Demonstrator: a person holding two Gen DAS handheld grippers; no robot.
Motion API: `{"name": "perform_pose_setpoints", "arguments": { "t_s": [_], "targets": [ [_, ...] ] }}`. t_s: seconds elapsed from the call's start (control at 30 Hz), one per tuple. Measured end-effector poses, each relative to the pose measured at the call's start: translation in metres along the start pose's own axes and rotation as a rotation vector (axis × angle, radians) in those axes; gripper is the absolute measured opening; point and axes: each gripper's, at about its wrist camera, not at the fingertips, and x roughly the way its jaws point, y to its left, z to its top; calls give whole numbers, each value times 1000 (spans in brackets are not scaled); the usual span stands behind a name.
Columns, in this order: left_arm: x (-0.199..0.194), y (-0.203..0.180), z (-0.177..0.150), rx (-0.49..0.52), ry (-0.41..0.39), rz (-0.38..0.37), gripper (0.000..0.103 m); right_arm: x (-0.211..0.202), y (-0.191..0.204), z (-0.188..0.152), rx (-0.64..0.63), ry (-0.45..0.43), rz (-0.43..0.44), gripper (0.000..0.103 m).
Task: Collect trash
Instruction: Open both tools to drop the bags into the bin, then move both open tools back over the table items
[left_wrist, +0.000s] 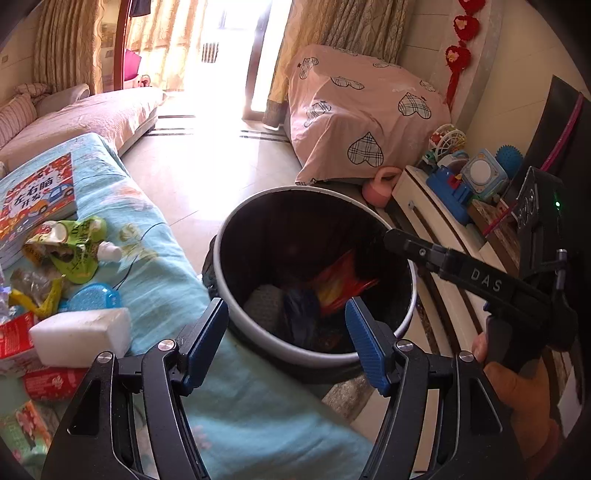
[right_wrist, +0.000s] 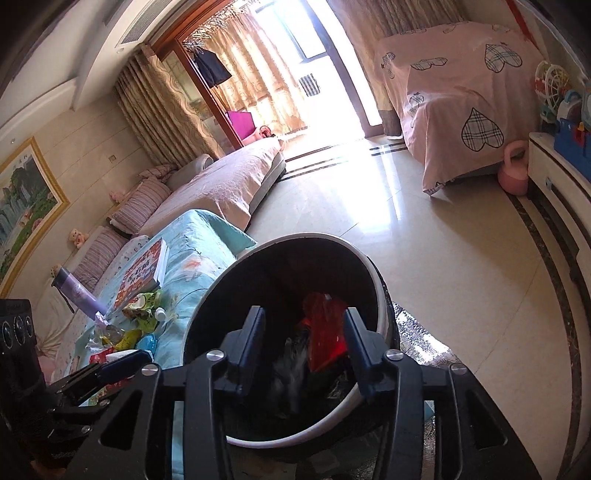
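Two grippers over the bin (left_wrist: 369, 354) — left gripper (left_wrist: 288, 343) and right gripper (right_wrist: 304, 343), jaws apart, nothing held. Red wrapper (left_wrist: 340, 284) and dark scraps inside; green pouch (left_wrist: 70, 247), foam block (left_wrist: 81, 332), red packets remain on the blue-covered table (left_wrist: 166, 258) — roughly half done.

One round bin (left_wrist: 314, 354) stands on the floor with one red wrapper (left_wrist: 338, 284) showing in it. On the desk (left_wrist: 155, 236) at nine o'clock from the bin I count one picture book (left_wrist: 37, 199), one green pouch (left_wrist: 74, 243), one white foam block (left_wrist: 81, 332), one blue plastic lid (left_wrist: 92, 299) and one purple bottle (right_wrist: 75, 291). One pink kettlebell (left_wrist: 380, 184) sits at one o'clock.
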Motion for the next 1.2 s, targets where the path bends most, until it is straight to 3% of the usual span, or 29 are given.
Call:
{"name": "perform_pose_setpoints", "arguments": {
  "t_s": [0.03, 0.1, 0.17, 0.2, 0.6, 0.83, 1.2],
  "targets": [
    [-5, 3, -4, -7, -5, 3, 68, -1, 1, 0, 1, 0, 5, 49],
    [-13, 9, -12, -28, -10, 4, 70, -3, 3, -3, 1, 0, 19, 61],
    [-21, 17, -21, -58, -16, 12, 70, -6, 3, -5, 11, -7, 36, 85],
    [-26, 22, -27, -72, -19, 18, 70, -8, 4, -9, 18, -15, 44, 86],
    [-80, 68, -81, -173, -47, 68, 73, -31, 45, -50, 2, -11, 97, 91],
    [-105, 91, -110, -160, -62, 106, 74, -28, 84, -78, -58, 41, 142, 91],
    [-129, 126, -147, -249, -63, 131, 74, -18, 130, -108, -156, 106, 171, 91]
  ]
}}
